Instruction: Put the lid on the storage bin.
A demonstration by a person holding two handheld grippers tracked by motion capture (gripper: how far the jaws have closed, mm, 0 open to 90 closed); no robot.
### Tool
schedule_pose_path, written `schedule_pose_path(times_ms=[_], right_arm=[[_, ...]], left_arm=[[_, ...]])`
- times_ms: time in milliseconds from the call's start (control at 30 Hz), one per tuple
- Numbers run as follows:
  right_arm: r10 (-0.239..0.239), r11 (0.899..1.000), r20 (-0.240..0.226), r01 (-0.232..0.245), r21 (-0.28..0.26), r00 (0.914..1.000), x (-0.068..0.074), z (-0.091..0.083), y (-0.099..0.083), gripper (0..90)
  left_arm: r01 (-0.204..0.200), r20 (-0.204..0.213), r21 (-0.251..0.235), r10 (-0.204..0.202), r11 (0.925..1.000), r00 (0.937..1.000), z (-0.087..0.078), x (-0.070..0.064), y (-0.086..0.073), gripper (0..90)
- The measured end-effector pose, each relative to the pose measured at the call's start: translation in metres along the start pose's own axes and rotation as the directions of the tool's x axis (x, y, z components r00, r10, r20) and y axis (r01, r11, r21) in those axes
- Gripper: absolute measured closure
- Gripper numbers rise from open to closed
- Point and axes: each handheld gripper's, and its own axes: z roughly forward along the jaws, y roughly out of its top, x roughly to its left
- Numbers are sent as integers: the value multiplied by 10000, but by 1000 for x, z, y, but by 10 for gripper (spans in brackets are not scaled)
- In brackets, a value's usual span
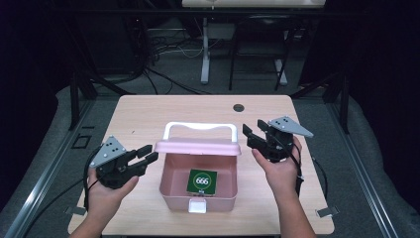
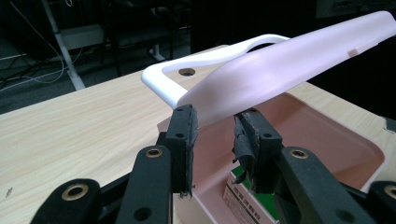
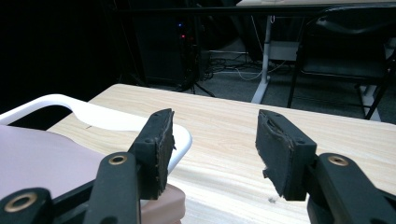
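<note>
Between the two black grippers stands a pale pink box [image 1: 173, 196] with a pink lid [image 1: 198, 146], a white handle [image 1: 200, 127] and a white latch [image 1: 197, 206]. Inside lies a green carton [image 1: 202, 181] with white "666" in a white ring. The table [image 1: 148, 116] is light wood grain; each gripper carries a grey plate.

The left gripper [image 1: 147, 153] and the right gripper [image 1: 251, 135] are held level, jaws parted, facing inward.
</note>
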Motion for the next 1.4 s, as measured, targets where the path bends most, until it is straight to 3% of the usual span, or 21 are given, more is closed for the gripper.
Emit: schedule_pose_path(times_ms=[433, 867, 1067, 1400], right_arm=[[63, 10000, -21, -62, 58, 10000, -1, 0, -1, 455], [49, 9998, -111, -46, 209, 9999, -1, 4, -2, 440], [64, 9998, -113, -61, 204, 9999, -2, 3, -2, 439], [75, 9998, -122, -73, 191, 9999, -3, 3, -2, 439]], left_arm=[[85, 207, 133, -88, 9999, 9997, -3, -2, -11, 648], [78, 175, 153, -81, 9999, 9998, -4, -3, -25, 524], [55, 275, 432, -67, 9991, 9996, 0, -5, -35, 473], [176, 401, 561, -198, 9983, 9990, 1, -5, -44, 457]])
